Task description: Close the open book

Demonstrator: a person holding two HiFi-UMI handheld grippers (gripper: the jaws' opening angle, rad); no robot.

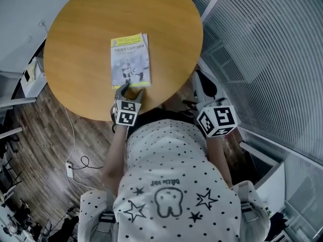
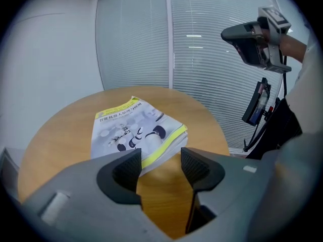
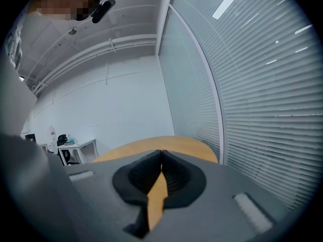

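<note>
Overhead, we note round wooden table (image 1: 75, 44) with book (image 1: 130, 60) lying closed and flat on it, cover up, around mid-table. Book's long axis runs away from person, slightly tilted; yellow title band at far end, page edges along right side. At book's near edge we see left gripper (image 1: 131, 88), jaws spread wide, only bare tabletop between them. Farther right, beyond table rim, right gripper (image 3: 161, 158) shows jaws pressed together, nothing held.
</note>
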